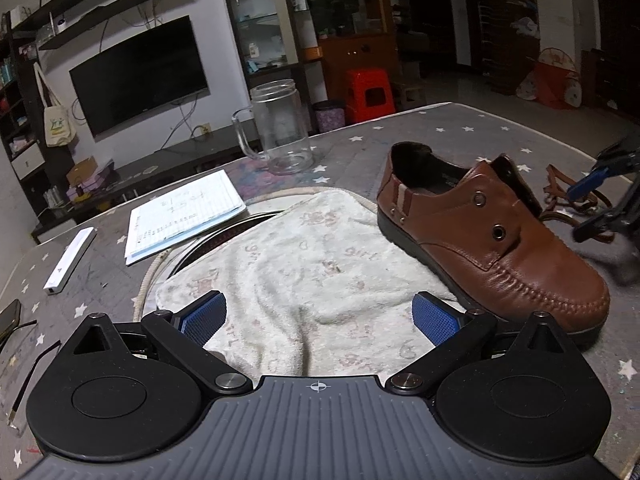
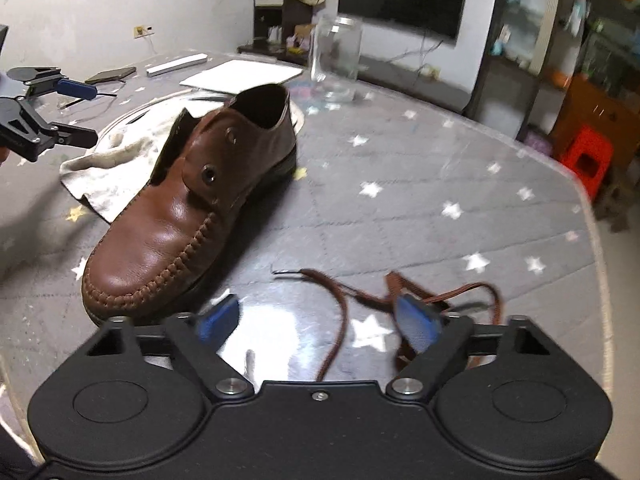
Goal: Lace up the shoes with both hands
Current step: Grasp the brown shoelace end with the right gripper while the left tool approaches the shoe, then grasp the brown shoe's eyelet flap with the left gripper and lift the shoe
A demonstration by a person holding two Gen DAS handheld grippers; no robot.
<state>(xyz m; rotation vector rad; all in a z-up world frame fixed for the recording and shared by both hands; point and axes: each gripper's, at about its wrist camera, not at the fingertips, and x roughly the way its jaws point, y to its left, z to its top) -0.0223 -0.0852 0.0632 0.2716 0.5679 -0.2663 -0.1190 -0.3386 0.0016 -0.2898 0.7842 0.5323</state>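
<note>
The right claw (image 2: pixel 318 322) hangs low over the table with its blue pads apart and nothing pinched; one thin run of the brown lace (image 2: pixel 340 316) lies on the table in the gap between them, but the pads do not press it; the rest of the lace is a loose heap just past the claw's right pad, and its free tip (image 2: pixel 280 273) points off toward the shoe (image 2: pixel 188 208). The shoe sits ahead and to the left of this claw, toe nearest it, heel far away, its holes bare. The left claw (image 1: pixel 318 318) is wide open and empty over the white towel (image 1: pixel 304 264), on the other side of the shoe; so the right claw is much nearer the lace, and I think it should grab first.
</note>
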